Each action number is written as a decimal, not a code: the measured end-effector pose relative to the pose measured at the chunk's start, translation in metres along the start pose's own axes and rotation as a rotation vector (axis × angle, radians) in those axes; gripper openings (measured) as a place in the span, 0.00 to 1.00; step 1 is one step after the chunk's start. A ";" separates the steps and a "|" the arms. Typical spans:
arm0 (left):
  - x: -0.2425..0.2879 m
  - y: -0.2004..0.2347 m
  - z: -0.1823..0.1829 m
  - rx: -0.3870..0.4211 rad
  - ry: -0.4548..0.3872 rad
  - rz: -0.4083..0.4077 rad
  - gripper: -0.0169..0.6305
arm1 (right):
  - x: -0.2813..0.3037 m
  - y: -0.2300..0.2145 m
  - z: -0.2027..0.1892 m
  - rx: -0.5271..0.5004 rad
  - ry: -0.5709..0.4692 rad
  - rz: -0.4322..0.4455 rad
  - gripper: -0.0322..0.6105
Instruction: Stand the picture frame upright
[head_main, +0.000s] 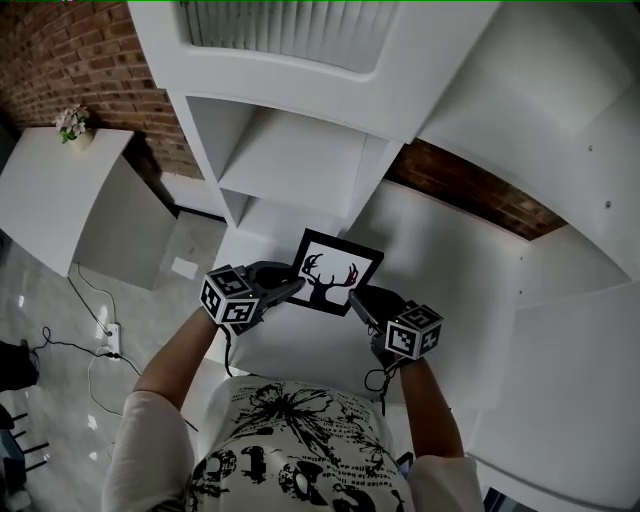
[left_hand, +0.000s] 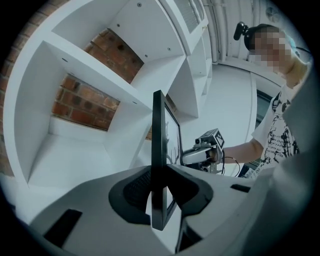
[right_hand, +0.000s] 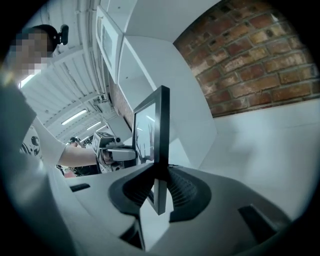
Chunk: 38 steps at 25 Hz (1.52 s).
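Observation:
The picture frame (head_main: 335, 272) is black with a dark antlered deer head on white. In the head view it is held tilted over a white shelf surface (head_main: 430, 250). My left gripper (head_main: 290, 289) is shut on its left edge, and my right gripper (head_main: 360, 301) is shut on its lower right edge. In the left gripper view the picture frame (left_hand: 158, 145) stands edge-on between the pads of the left gripper (left_hand: 159, 192), with the right gripper (left_hand: 200, 154) beyond it. In the right gripper view the picture frame (right_hand: 161, 132) is pinched in the right gripper (right_hand: 160, 187), with the left gripper (right_hand: 114, 151) behind.
A white shelf unit (head_main: 300, 150) with open compartments rises behind the frame, with brick wall (head_main: 470, 185) showing through it. A white cabinet (head_main: 60, 190) with a small flower pot (head_main: 72, 123) stands at the left. Cables and a power strip (head_main: 108, 340) lie on the floor.

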<state>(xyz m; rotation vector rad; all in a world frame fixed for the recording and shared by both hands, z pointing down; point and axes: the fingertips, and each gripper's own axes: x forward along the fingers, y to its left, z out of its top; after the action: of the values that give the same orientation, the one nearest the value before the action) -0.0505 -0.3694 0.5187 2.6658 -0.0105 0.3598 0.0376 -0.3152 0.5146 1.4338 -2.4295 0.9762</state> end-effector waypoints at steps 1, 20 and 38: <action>0.001 0.003 -0.002 0.015 0.001 0.007 0.18 | 0.003 -0.002 -0.001 -0.014 0.002 -0.012 0.18; 0.026 0.060 -0.023 0.187 0.078 0.069 0.20 | 0.044 -0.049 -0.011 -0.142 0.072 -0.214 0.19; 0.042 0.087 -0.035 0.271 0.162 0.106 0.22 | 0.061 -0.069 -0.011 -0.229 0.099 -0.294 0.19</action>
<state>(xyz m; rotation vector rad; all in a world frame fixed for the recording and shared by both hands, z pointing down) -0.0243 -0.4304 0.5976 2.9002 -0.0572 0.6533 0.0606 -0.3754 0.5816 1.5596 -2.1023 0.6643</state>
